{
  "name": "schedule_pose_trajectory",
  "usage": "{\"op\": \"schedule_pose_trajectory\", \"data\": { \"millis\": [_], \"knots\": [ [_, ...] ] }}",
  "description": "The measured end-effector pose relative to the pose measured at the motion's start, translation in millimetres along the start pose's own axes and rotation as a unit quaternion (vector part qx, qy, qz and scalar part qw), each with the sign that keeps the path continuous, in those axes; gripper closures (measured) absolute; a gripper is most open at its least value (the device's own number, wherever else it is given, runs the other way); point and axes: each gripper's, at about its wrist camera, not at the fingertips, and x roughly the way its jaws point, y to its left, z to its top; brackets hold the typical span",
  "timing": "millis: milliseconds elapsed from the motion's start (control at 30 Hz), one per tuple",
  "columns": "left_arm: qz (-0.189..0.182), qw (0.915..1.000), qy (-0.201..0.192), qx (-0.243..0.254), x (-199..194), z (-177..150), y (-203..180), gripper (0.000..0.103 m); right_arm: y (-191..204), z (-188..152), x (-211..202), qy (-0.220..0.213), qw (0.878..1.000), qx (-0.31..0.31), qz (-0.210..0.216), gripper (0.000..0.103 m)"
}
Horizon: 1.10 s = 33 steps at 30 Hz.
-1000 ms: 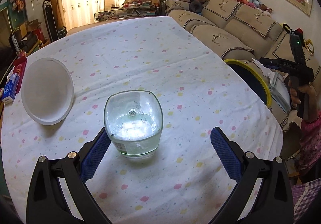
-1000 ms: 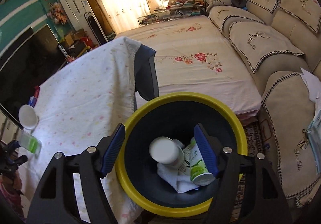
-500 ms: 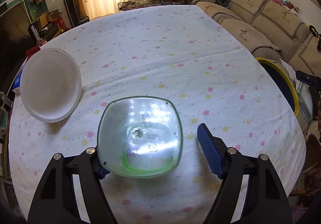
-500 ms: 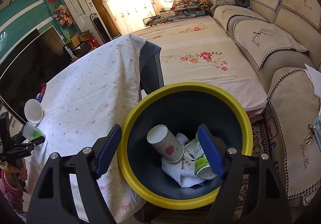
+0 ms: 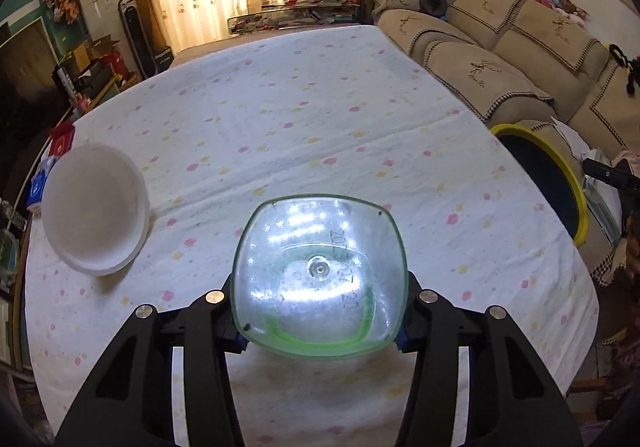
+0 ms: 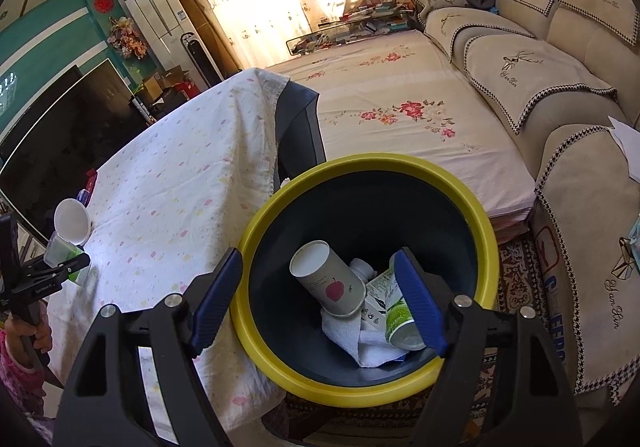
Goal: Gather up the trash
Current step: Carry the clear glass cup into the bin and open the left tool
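Closed in on clear plastic container (image 5: 320, 279) w/ left claw (image 5: 320, 327), jaws closing round it, bin (image 5: 568, 183) off to container's right, nearer empty, half-open right claw (image 6: 320, 303).

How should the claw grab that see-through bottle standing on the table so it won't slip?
Grip the clear plastic bottle across its flat side walls, coming from the near side and above, like the left claw is doing. Its jaws are closing with the bottle between them. The body is squarish, so flat faces suit the pads better than the rounded corners.
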Motion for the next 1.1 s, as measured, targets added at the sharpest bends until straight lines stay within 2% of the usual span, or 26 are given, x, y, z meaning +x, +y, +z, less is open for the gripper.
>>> {"op": "schedule_pose_trajectory", "data": {
  "millis": [167,267,433,567,600,633,700,833,967,1033,1100],
  "knots": [
    [-0.063,0.9948,-0.012,0.079,3,32,-75,0.053,-12,-4,-19,-0.020,1.000,0.012,-0.008,0.029],
    [-0.106,0.9868,-0.007,0.122,16,51,-129,0.053,-21,-7,-33,-0.029,0.999,0.020,-0.018,0.029],
    [-0.154,0.9730,0.012,0.172,47,75,-204,0.053,-35,-13,-53,-0.037,0.998,0.035,-0.035,0.029],
    [-0.166,0.9681,0.038,0.183,78,92,-243,0.053,-42,-19,-63,-0.040,0.997,0.048,-0.044,0.029],
    [-0.164,0.9679,0.044,0.186,85,95,-248,0.051,-42,-20,-65,-0.042,0.997,0.051,-0.045,0.029],
    [-0.162,0.9680,0.049,0.186,92,98,-253,0.045,-42,-21,-67,-0.044,0.997,0.052,-0.046,0.029],
    [-0.156,0.9697,0.046,0.182,95,99,-254,0.037,-42,-22,-71,-0.050,0.996,0.056,-0.051,0.029],
    [-0.159,0.9743,0.028,0.157,75,98,-226,0.035,-36,-22,-76,-0.060,0.995,0.054,-0.061,0.029],
    [-0.147,0.9819,-0.024,0.117,21,83,-165,0.030,-19,-15,-67,-0.058,0.996,0.040,-0.051,0.029],
    [-0.126,0.9863,-0.054,0.092,-11,70,-128,0.027,0,-8,-56,-0.052,0.998,0.021,-0.030,0.029],
    [-0.099,0.9898,-0.083,0.059,-47,49,-86,0.026,36,4,-37,-0.041,0.999,-0.015,0.002,0.029]
  ]
}}
